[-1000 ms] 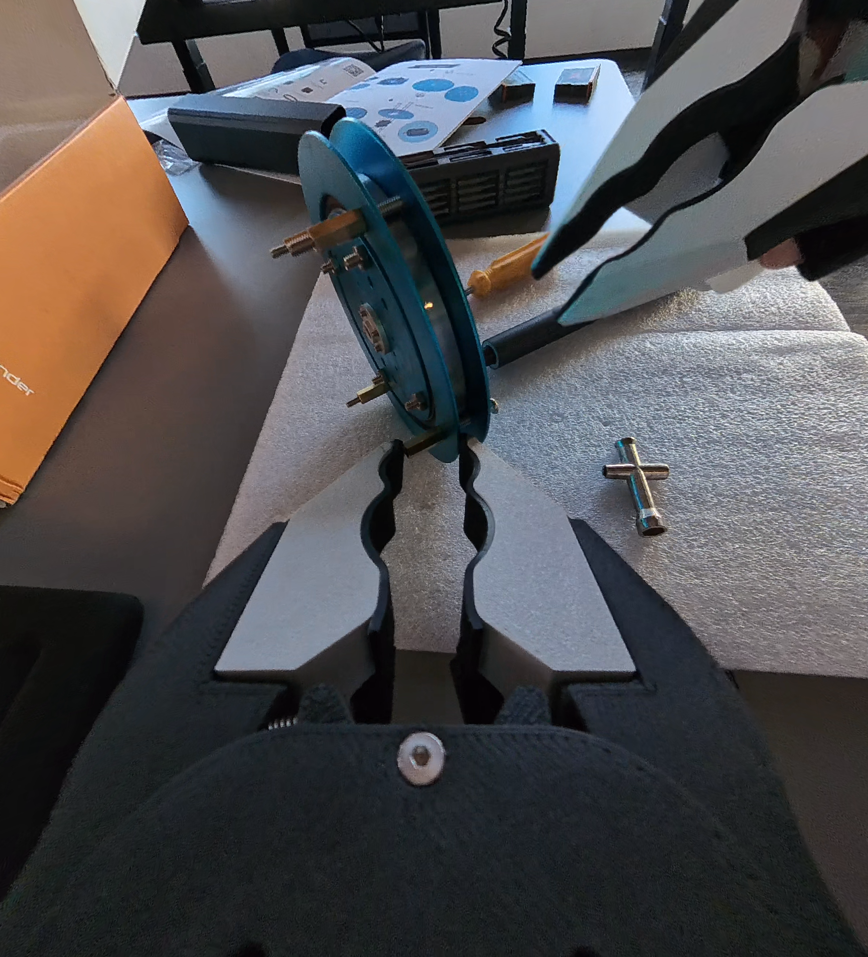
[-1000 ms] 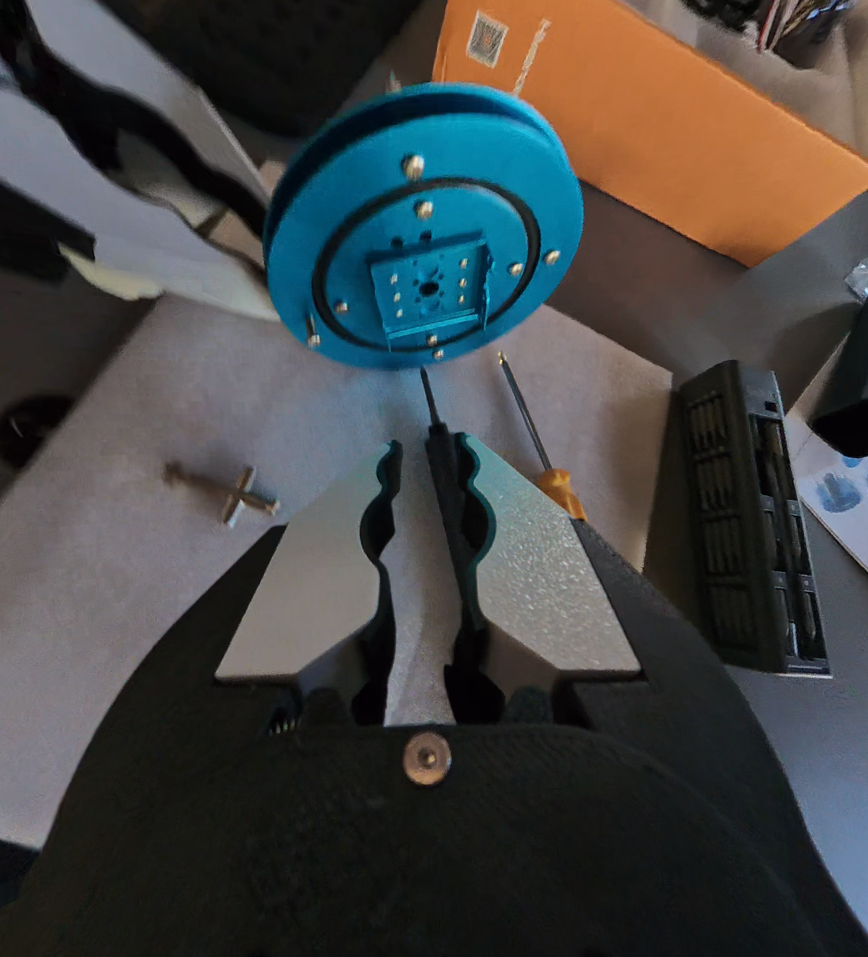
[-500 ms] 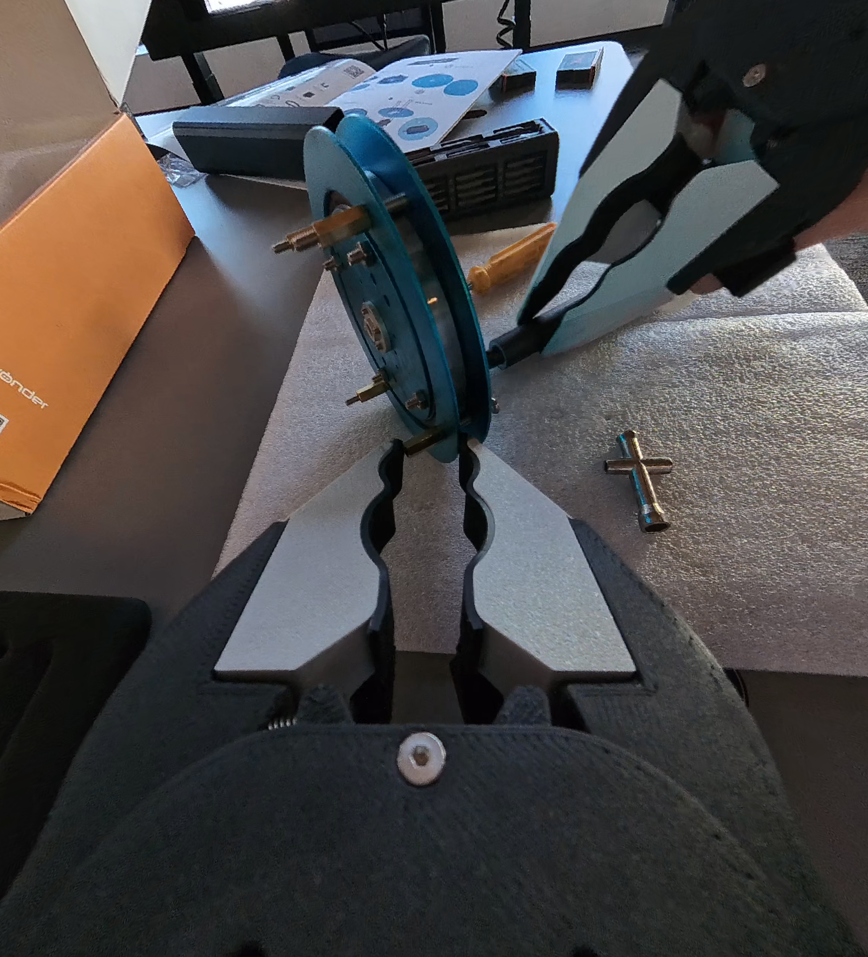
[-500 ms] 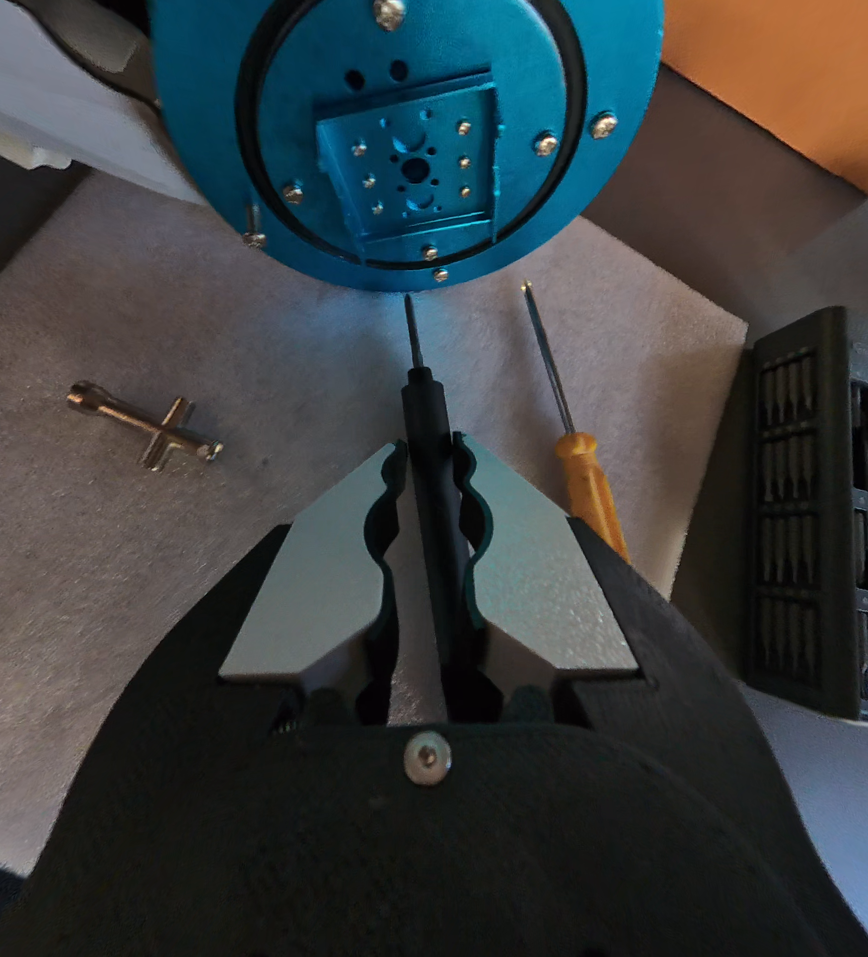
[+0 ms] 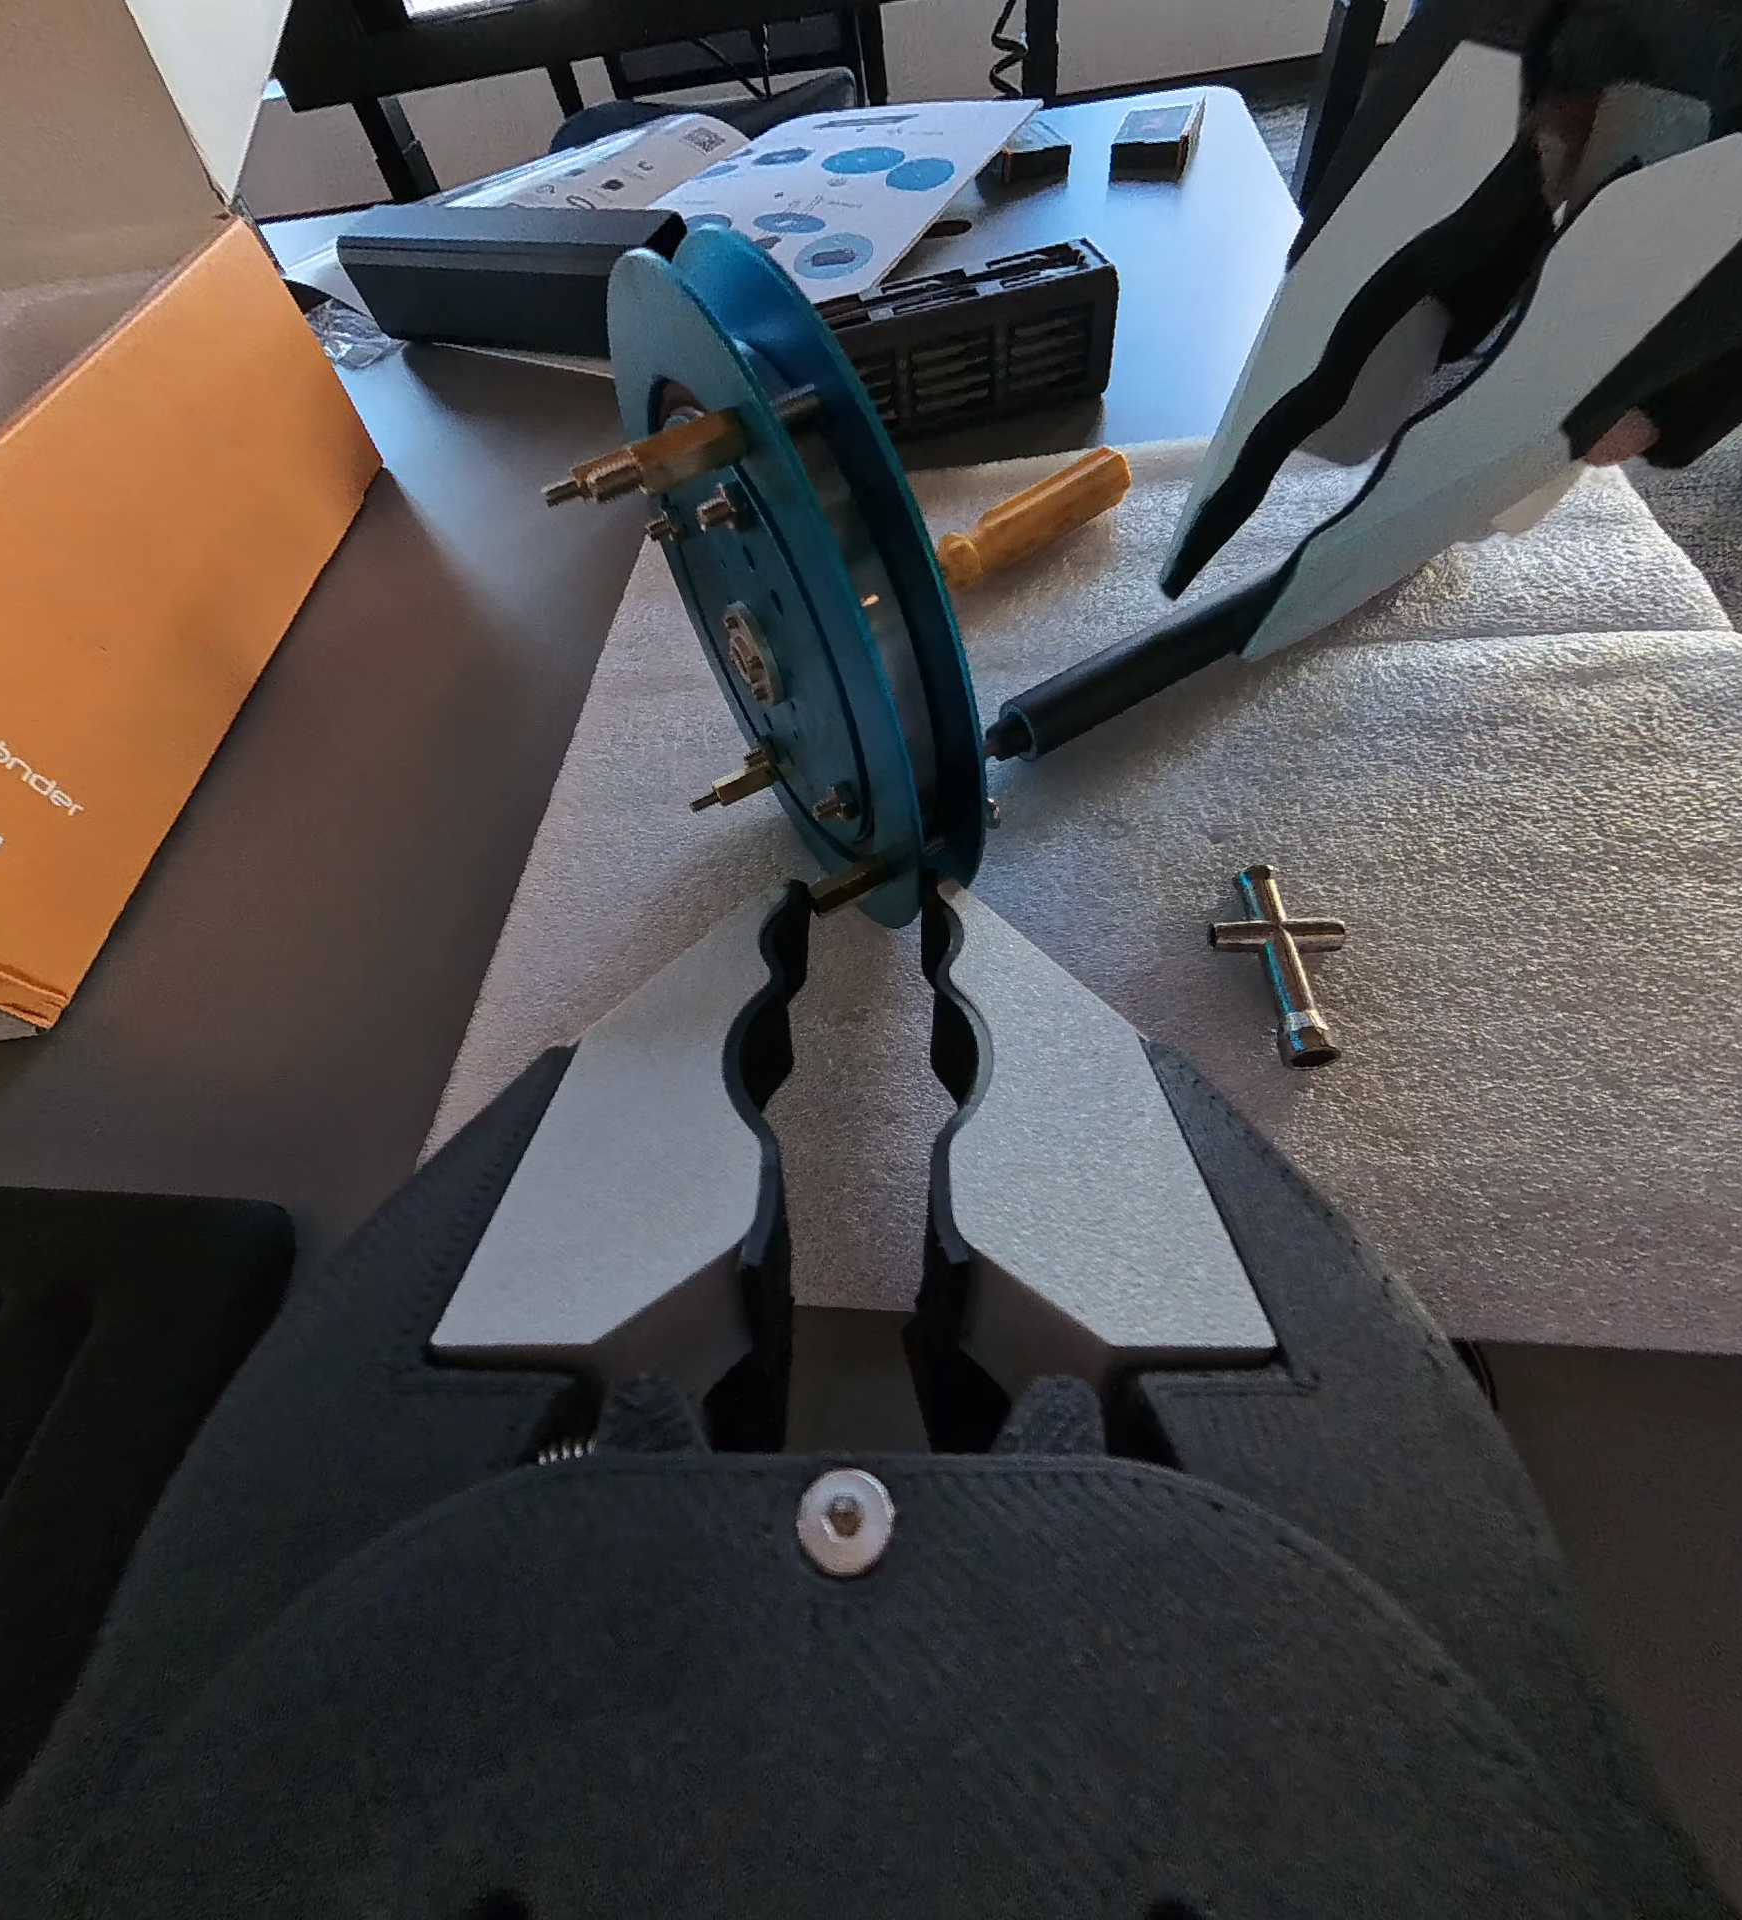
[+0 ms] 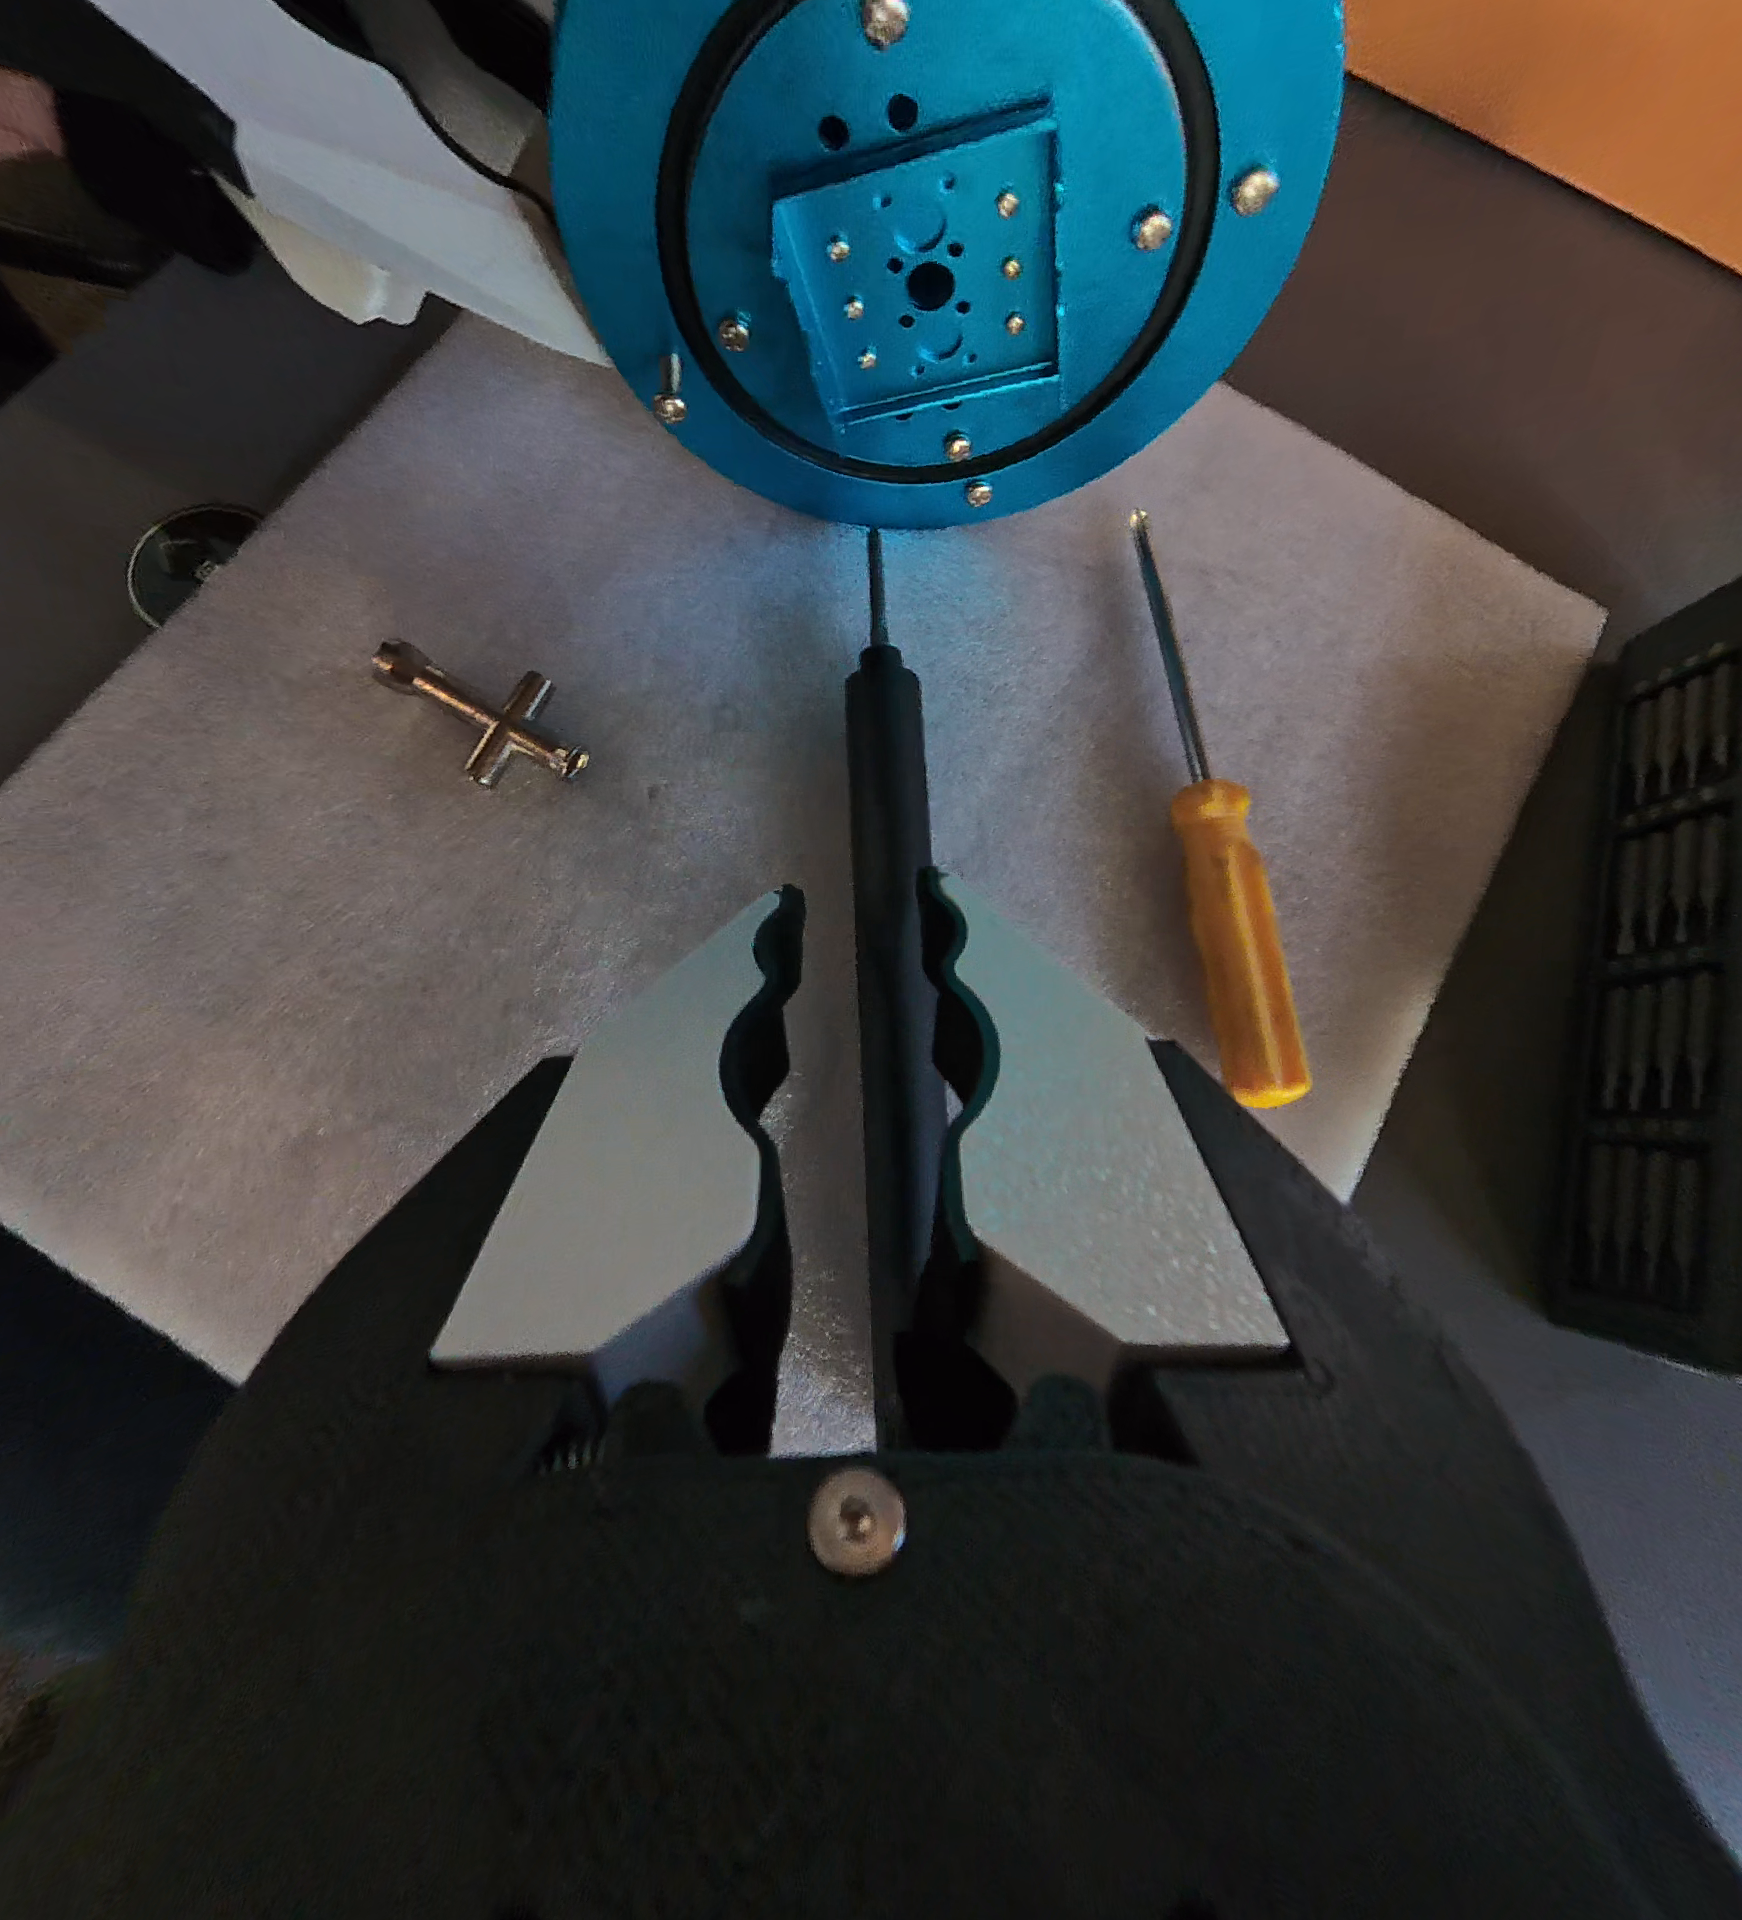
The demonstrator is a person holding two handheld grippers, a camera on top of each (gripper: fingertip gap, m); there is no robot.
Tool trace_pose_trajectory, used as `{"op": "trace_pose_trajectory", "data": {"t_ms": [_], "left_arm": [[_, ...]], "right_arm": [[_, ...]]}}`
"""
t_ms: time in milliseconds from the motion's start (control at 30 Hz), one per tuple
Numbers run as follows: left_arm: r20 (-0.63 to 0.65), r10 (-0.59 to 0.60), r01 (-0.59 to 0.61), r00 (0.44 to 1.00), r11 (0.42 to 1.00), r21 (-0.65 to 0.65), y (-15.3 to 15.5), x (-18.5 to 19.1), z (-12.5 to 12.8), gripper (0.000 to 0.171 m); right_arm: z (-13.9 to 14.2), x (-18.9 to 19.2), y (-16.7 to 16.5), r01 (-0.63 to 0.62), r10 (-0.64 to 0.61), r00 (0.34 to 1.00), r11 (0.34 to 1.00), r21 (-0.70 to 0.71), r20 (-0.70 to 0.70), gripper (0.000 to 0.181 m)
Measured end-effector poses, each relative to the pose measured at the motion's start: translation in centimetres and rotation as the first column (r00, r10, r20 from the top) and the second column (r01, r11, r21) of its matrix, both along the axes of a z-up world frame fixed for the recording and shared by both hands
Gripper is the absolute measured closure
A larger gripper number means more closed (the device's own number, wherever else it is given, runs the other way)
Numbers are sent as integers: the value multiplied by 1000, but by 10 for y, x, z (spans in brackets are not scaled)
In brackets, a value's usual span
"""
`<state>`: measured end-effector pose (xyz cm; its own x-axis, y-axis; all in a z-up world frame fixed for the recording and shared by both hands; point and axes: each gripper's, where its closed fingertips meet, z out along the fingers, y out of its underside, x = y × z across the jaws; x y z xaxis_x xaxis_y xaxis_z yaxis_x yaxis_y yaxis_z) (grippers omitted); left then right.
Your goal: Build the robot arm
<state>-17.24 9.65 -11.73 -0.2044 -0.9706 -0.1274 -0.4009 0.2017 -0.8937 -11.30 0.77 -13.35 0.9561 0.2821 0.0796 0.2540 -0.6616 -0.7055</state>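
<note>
A blue round disc assembly (image 5: 825, 582) with brass standoffs stands on edge on a white foam mat (image 5: 1366, 831). My left gripper (image 5: 867, 899) is shut on its lower rim. In the right wrist view the disc's flat face (image 6: 1106, 125) shows several screws and a square centre plate. My right gripper (image 6: 862, 888) is shut on a black screwdriver (image 6: 882, 790), which lies against its right finger. The screwdriver's tip sits at the disc's lower edge. The right gripper (image 5: 1215, 623) and the black screwdriver (image 5: 1127, 686) also show in the left wrist view, behind the disc.
An orange-handled screwdriver (image 6: 1231, 935) lies right of the black one, and a metal cross wrench (image 6: 493, 717) lies on the mat to the left. A black bit case (image 6: 1677, 997) is at the right. An orange box (image 5: 88, 623), a long black box (image 5: 503, 270) and a leaflet (image 5: 846, 177) lie beyond. Spacing between my two grippers at the tips: around 12 centimeters.
My right gripper has drawn back from the disc, and more of the black screwdriver now shows beyond its fingertips. The screwdriver tip stays at the disc. The left gripper and disc hold still.
</note>
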Motion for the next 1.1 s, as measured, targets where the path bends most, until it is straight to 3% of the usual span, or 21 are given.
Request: {"op": "trace_pose_trajectory", "data": {"t_ms": [100,233,367,433,533,667,1100], "left_arm": [[-1,-1,1,1000,1000,-2,0,0,0,151],[1,0,0,1000,1000,9,0,0,0,152],[2,0,0,1000,1000,19,-1,0,0,151],[2,1,-1,1000,1000,16,0,0,0,151],[0,0,0,1000,1000,6,0,0,0,152],[0,-2,2,1000,1000,6,0,0,0,152],[3,-5,5,1000,1000,27,-1,0,0,152]], "right_arm": [[-5,9,-1,-4,8,995,999,-36,97,156],[-12,9,4,-17,19,999,996,-84,27,155],[-5,5,6,-37,27,992,996,-82,-120,172],[-2,4,6,-38,22,984,996,-84,-178,170],[-10,3,5,-51,32,986,992,-114,-165,156],[-5,1,8,-68,57,989,995,-79,-138,170],[-3,7,9,-60,48,986,996,-71,-159,167]]}}
